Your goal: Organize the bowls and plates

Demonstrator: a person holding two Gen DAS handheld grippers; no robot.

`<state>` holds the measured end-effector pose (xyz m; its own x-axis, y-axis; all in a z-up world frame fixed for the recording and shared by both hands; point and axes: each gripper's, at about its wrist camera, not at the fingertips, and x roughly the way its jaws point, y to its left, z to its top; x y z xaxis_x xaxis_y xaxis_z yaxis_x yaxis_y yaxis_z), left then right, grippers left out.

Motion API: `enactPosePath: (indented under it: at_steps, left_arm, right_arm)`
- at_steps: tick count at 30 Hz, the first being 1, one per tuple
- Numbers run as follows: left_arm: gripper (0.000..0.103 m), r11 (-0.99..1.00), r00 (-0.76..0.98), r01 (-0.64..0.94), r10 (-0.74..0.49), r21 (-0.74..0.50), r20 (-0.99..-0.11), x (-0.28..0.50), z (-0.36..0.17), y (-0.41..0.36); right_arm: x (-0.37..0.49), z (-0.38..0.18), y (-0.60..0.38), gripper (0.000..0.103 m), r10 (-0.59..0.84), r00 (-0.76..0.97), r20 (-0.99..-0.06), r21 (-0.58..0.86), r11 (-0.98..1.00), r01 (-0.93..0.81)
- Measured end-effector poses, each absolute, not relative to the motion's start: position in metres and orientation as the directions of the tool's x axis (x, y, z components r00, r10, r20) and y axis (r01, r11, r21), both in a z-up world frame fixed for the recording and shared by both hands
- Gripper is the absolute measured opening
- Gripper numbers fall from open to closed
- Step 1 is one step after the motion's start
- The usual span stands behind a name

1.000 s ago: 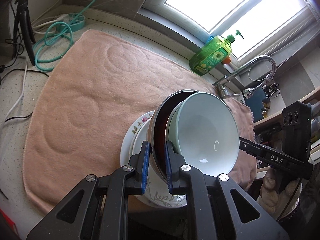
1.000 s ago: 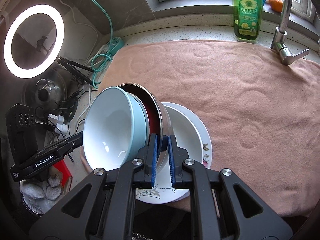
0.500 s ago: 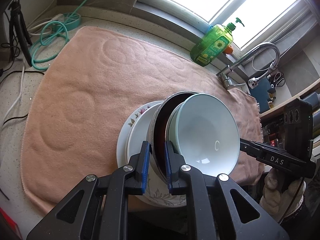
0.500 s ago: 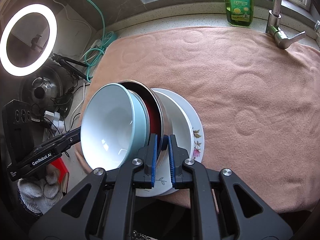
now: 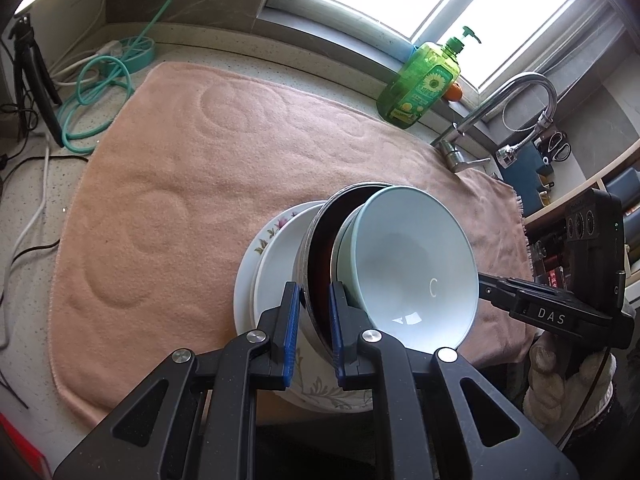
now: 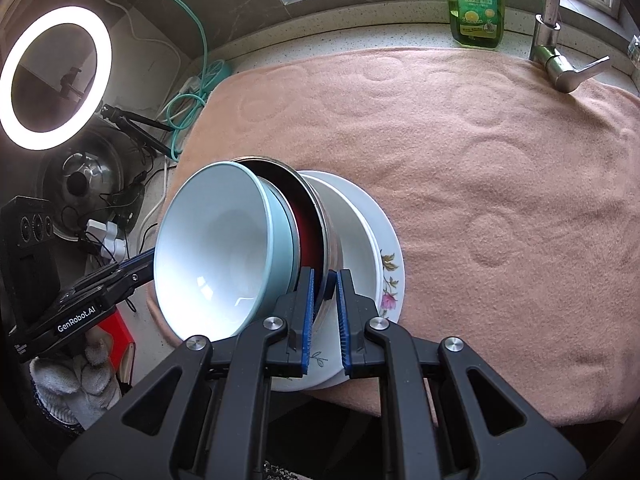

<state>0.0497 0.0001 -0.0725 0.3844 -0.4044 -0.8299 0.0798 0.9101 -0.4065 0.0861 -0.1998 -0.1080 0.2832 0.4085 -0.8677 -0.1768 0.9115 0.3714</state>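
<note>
On my left, the left gripper (image 5: pixel 313 320) pinches the near rim of the metal bowl (image 5: pixel 320 248), fingers straddling its wall. The pale blue bowl (image 5: pixel 408 264) nests inside it, mouth tipped toward my right. Under them sit the plates (image 5: pixel 272 240), two as far as I can count, white over floral, flat on the pink towel (image 5: pixel 180 184) near its front edge. On my right, the right gripper (image 6: pixel 324 312) clamps the opposite rim of that metal bowl (so both hands are equally near). I judge the stack lifts straight up between them. Two bowls in all.
</note>
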Motion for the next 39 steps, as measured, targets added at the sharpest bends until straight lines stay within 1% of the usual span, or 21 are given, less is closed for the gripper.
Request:
enactPosePath:
  at_steps: [8,11,13,16,17,18,20,22,23,24,25,26,27,28,29,32,37,39]
  left_arm:
    - [0.013,0.912,0.398,0.061,-0.395,-0.405,-0.828,0.047,-0.07,0.008]
    - [0.013,0.916,0.412,0.057,-0.385,-0.398,-0.826,0.045,-0.067,0.011]
    - [0.015,0.92,0.428,0.059,-0.375,-0.388,-0.823,0.043,-0.062,0.014]
    - [0.016,0.924,0.449,0.069,-0.364,-0.375,-0.816,0.039,-0.054,0.014]
    - [0.018,0.927,0.46,0.078,-0.359,-0.366,-0.812,0.037,-0.051,0.013]
    - [0.021,0.931,0.473,0.09,-0.353,-0.354,-0.807,0.034,-0.046,0.011]
    - [0.023,0.938,0.497,0.116,-0.34,-0.328,-0.798,0.03,-0.038,0.005]
    - [0.033,0.94,0.517,0.136,-0.336,-0.312,-0.788,0.025,-0.03,0.0]
    - [0.041,0.94,0.525,0.144,-0.336,-0.308,-0.782,0.022,-0.027,-0.002]
    - [0.044,0.94,0.533,0.154,-0.338,-0.305,-0.775,0.02,-0.023,-0.004]
    - [0.046,0.941,0.541,0.162,-0.336,-0.296,-0.771,0.017,-0.021,-0.006]
    - [0.048,0.943,0.547,0.172,-0.333,-0.286,-0.768,0.014,-0.018,-0.008]
    - [0.055,0.944,0.552,0.18,-0.33,-0.277,-0.766,0.012,-0.015,-0.01]
    - [0.057,0.945,0.56,0.183,-0.326,-0.27,-0.762,0.009,-0.013,-0.011]
    - [0.058,0.946,0.569,0.185,-0.325,-0.267,-0.756,0.006,-0.011,-0.012]
    - [0.059,0.945,0.574,0.196,-0.326,-0.261,-0.751,0.0,-0.007,-0.015]
    - [0.061,0.957,0.575,0.2,-0.289,-0.211,-0.765,-0.006,-0.008,-0.022]
    - [0.061,0.959,0.566,0.189,-0.282,-0.21,-0.775,-0.005,-0.011,-0.023]
  right_arm:
    - [0.082,-0.098,-0.199,0.011,0.375,0.327,-0.868,0.325,0.925,-0.198]
    - [0.078,-0.09,-0.2,0.011,0.347,0.361,-0.866,0.289,0.935,-0.206]
    - [0.075,-0.083,-0.201,0.011,0.327,0.388,-0.862,0.262,0.941,-0.213]
    - [0.069,-0.07,-0.201,0.012,0.302,0.429,-0.852,0.224,0.949,-0.224]
    - [0.066,-0.066,-0.2,0.017,0.291,0.445,-0.847,0.208,0.952,-0.226]
    - [0.064,-0.061,-0.2,0.034,0.283,0.463,-0.84,0.196,0.954,-0.228]
    - [0.058,-0.051,-0.198,0.055,0.275,0.503,-0.819,0.178,0.956,-0.234]
    - [0.052,-0.043,-0.194,0.055,0.259,0.532,-0.806,0.143,0.958,-0.25]
    - [0.048,-0.039,-0.192,0.055,0.251,0.544,-0.801,0.125,0.958,-0.257]
    - [0.045,-0.037,-0.19,0.057,0.243,0.555,-0.796,0.111,0.959,-0.26]
    - [0.043,-0.034,-0.189,0.06,0.237,0.563,-0.792,0.102,0.96,-0.261]
    - [0.041,-0.032,-0.188,0.068,0.238,0.569,-0.787,0.1,0.96,-0.262]
    - [0.038,-0.03,-0.188,0.072,0.244,0.574,-0.781,0.107,0.959,-0.263]
    - [0.035,-0.029,-0.188,0.073,0.248,0.581,-0.776,0.112,0.959,-0.26]
    - [0.033,-0.028,-0.188,0.074,0.246,0.587,-0.771,0.113,0.96,-0.255]
    - [0.027,-0.025,-0.189,0.083,0.236,0.606,-0.76,0.11,0.965,-0.238]
    - [0.022,-0.026,-0.192,0.084,0.229,0.618,-0.752,0.128,0.97,-0.204]
    - [0.022,-0.026,-0.194,0.084,0.227,0.618,-0.753,0.136,0.972,-0.19]
